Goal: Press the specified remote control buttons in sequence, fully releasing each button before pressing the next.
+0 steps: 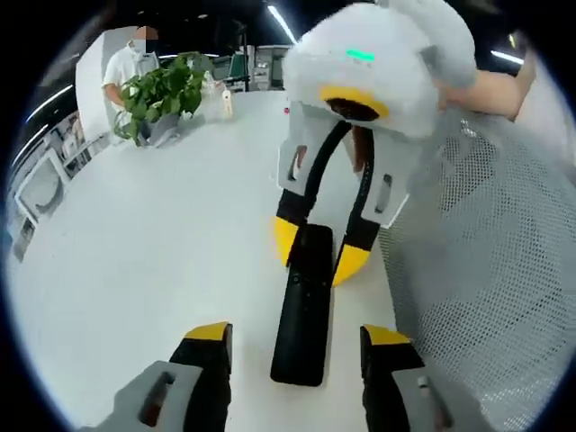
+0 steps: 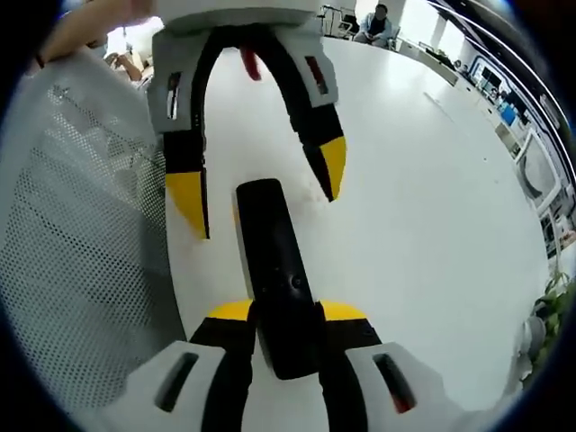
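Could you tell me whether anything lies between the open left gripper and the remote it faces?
Nothing visible does. In the left gripper view, the left gripper stands open with the near end of the black remote between its yellow tips, only bare white table around. The right gripper clamps the remote's far end.

A glossy black slab-shaped plastic remote control (image 1: 304, 306) lies on a plain white surface (image 1: 144, 261). The right gripper (image 2: 286, 317), grey-bodied with black jaws tipped in yellow, closes on the remote's near end. The left gripper (image 1: 297, 346) carries the same grey, black and yellow scheme, its jaws apart. A white mesh fabric sleeve (image 1: 486, 270), patterned with fine holes, borders the scene. A leafy green potted plant (image 1: 162, 94) stands far off beside a person in white (image 1: 121, 67).
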